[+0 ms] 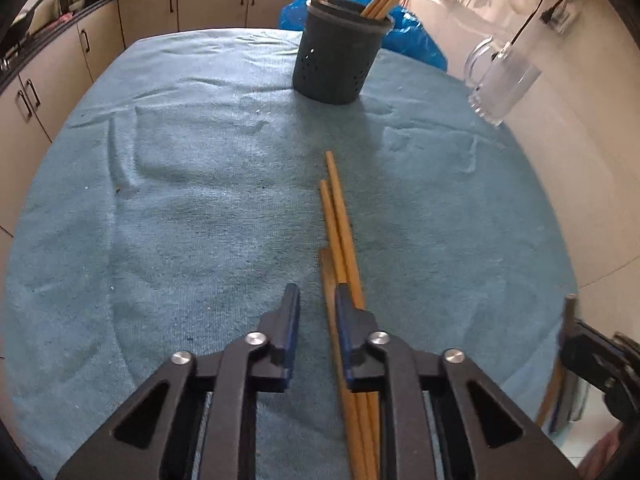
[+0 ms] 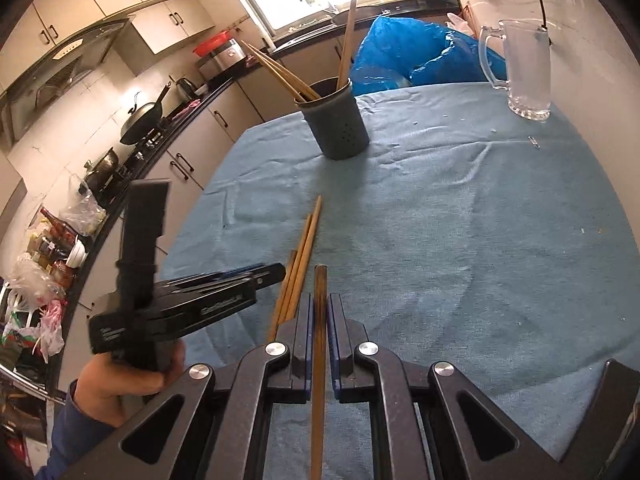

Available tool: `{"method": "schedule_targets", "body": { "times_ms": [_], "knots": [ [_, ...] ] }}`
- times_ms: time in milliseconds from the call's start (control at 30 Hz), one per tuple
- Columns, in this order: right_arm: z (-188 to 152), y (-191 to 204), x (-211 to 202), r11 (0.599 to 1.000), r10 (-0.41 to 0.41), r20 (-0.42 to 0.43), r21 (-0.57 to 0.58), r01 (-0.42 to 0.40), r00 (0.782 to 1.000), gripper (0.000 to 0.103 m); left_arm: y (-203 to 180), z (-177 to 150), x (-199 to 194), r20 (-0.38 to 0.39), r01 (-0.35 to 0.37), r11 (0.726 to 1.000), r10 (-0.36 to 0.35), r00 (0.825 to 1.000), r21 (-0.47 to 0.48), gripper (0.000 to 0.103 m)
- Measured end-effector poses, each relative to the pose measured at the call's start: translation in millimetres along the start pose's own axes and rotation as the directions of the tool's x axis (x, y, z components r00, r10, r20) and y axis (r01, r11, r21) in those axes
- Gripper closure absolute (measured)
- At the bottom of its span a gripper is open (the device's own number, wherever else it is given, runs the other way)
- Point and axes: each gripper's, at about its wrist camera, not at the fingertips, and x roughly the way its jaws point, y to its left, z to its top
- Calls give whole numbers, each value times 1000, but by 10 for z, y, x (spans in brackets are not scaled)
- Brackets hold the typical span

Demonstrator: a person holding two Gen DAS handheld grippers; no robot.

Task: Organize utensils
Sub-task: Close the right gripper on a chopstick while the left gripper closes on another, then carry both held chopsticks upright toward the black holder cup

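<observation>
Several light wooden chopsticks (image 1: 340, 220) lie together on the blue towel (image 1: 180, 200), pointing toward a dark perforated utensil holder (image 1: 340, 60) that has chopsticks standing in it. My left gripper (image 1: 316, 296) hangs low over their near ends, its jaws a narrow gap apart. One chopstick runs along the inner side of the right finger, and the others pass beneath it. My right gripper (image 2: 320, 298) is shut on a darker brown chopstick (image 2: 320, 280), lifted off the towel. The holder (image 2: 340, 124) stands ahead of it, and the loose chopsticks (image 2: 304, 248) lie just to its left.
A glass mug (image 2: 524, 68) stands at the table's far right. A blue plastic bag (image 2: 404, 56) sits behind the holder. Kitchen counters with a wok and bottles run along the left. A hand holds the left gripper (image 2: 276, 270) close beside the right one.
</observation>
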Motion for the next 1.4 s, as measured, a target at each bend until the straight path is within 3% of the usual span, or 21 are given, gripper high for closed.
{"method": "schedule_targets", "body": {
  "times_ms": [133,533,767,933,1033,1067,1233,1400],
  "knots": [
    [-4,-22,26,1000,22,-12,-4,-22,1000,96,8,28,42,5,-25,1000,25,1000,14,89],
    [-5,-79,114,999,51,-32,3,-50,998,96,-30,77,9,2,34,999,-34,999,6,89],
    [-22,-112,142,998,63,-30,16,-63,998,96,-89,74,79,-8,-26,999,26,1000,33,89],
    [-20,-115,151,998,63,-31,17,-63,997,96,-182,94,152,5,-111,991,110,994,82,90],
    [-14,-116,155,998,57,-31,21,-56,998,96,-164,94,151,18,-93,994,92,996,66,90],
    [-16,-115,148,998,55,-30,20,-54,998,96,-141,77,134,25,-73,996,71,997,58,95],
    [-17,-42,34,999,48,0,-3,-48,999,96,-36,-48,-203,121,18,1000,-20,993,19,95],
    [15,125,-208,998,36,83,-54,-32,996,96,13,-102,-861,275,74,997,-76,959,17,96]
  ]
}}
